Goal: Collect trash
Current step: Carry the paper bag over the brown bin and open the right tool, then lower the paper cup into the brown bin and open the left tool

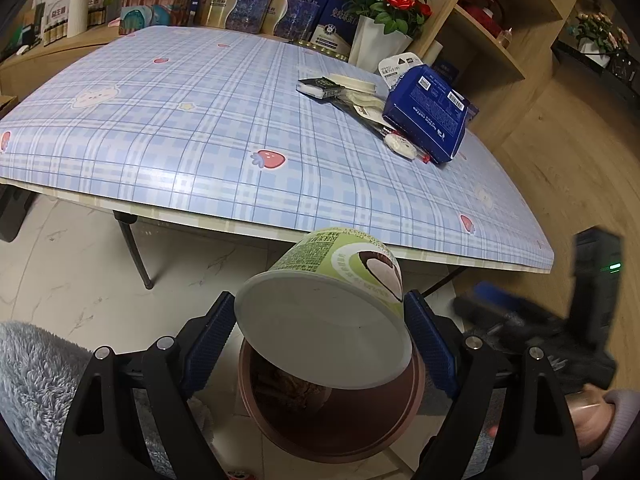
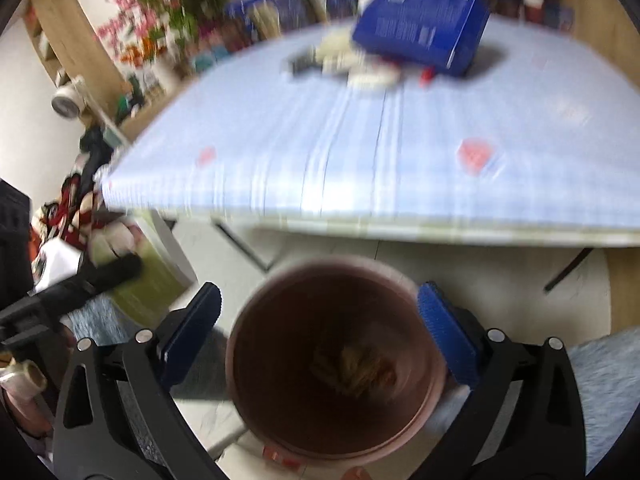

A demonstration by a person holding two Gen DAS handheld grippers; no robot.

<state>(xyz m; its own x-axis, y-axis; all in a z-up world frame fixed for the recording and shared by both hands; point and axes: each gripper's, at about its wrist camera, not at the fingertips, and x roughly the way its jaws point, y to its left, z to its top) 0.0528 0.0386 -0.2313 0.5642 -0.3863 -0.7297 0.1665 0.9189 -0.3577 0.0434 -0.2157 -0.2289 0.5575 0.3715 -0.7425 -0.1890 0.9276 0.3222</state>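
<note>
Green-and-white paper cup [image 1: 340, 280], tipped, label possibly ice cream.

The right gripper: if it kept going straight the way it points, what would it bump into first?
Most likely the open mouth of the brown bin, which sits right between and beyond the right gripper and its open, empty jaws. The picture is blurred, so depth is uncertain.

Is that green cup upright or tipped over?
Tipped: the green cup lies sideways between the left gripper's pads, its base toward the camera, above the bin.
</note>
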